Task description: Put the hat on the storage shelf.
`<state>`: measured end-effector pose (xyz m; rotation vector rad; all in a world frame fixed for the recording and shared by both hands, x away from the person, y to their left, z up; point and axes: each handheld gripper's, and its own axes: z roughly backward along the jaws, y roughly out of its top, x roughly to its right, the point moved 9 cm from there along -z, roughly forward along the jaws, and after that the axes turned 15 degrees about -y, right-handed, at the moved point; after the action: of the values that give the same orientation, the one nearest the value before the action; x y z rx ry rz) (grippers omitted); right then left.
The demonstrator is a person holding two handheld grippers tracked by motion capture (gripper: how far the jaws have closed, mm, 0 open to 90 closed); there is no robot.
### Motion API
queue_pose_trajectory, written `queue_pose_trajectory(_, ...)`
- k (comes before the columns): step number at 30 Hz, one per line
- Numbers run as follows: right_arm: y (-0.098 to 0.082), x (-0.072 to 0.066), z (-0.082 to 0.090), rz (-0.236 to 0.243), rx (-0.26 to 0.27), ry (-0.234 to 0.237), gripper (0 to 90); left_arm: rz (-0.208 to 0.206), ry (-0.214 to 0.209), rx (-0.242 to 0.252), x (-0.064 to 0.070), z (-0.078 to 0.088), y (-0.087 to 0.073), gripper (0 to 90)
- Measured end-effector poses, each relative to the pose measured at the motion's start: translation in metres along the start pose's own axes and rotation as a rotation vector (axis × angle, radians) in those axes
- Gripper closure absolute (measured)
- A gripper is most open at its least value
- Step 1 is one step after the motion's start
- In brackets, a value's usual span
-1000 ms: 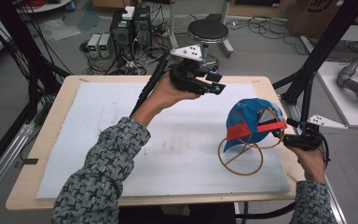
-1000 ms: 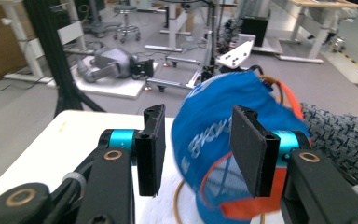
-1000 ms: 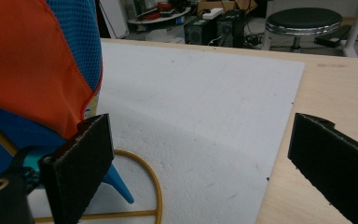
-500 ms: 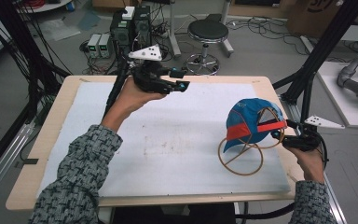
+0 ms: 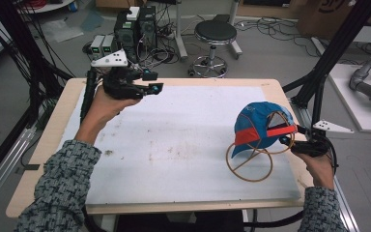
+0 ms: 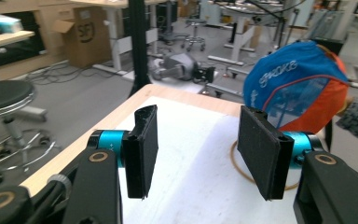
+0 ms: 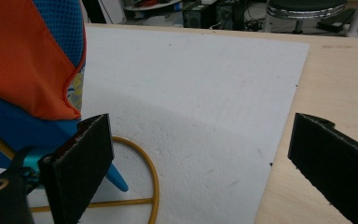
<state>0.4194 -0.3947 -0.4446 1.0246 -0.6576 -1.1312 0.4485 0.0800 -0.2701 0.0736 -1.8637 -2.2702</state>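
1. Cap (image 5: 261,125) sits on wire stand (image 5: 249,162) at worktop (image 5: 275,87) 3 o'clock, prob. kept upright for display.
2. Right hand-held gripper (image 5: 290,142) beside it, jaws spread, holding nothing.
3. Left hand-held gripper (image 5: 150,83) at 10 o'clock, raised clear, jaws apart, empty.

- A light wooden table (image 5: 280,89) carries a white foam sheet (image 5: 183,140) that covers most of the tabletop, leaving bare wood along the edges.
- Faint smudges mark the sheet near its middle.
- A wire stand (image 5: 249,163) with a yellow ring base rests on the sheet near the right edge, holding a blue-and-orange cap (image 5: 258,123).
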Motion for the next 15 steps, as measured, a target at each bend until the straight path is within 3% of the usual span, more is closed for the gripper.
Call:
queue_pose_trajectory(8,0.000,-0.001,-0.001,-0.006,-0.005,0.005,6.4,0.006,0.064,0.003,-0.006,0.037,-0.021,47.3)
queue_pose_trajectory(13,-0.001,-0.002,-0.002,-0.010,-0.005,0.011,6.4,0.013,0.116,0.030,-0.007,0.061,-0.035,45.8)
queue_pose_trajectory(15,-0.001,-0.001,-0.002,-0.009,-0.006,0.009,6.4,0.020,0.130,0.066,-0.007,0.071,-0.038,45.8)
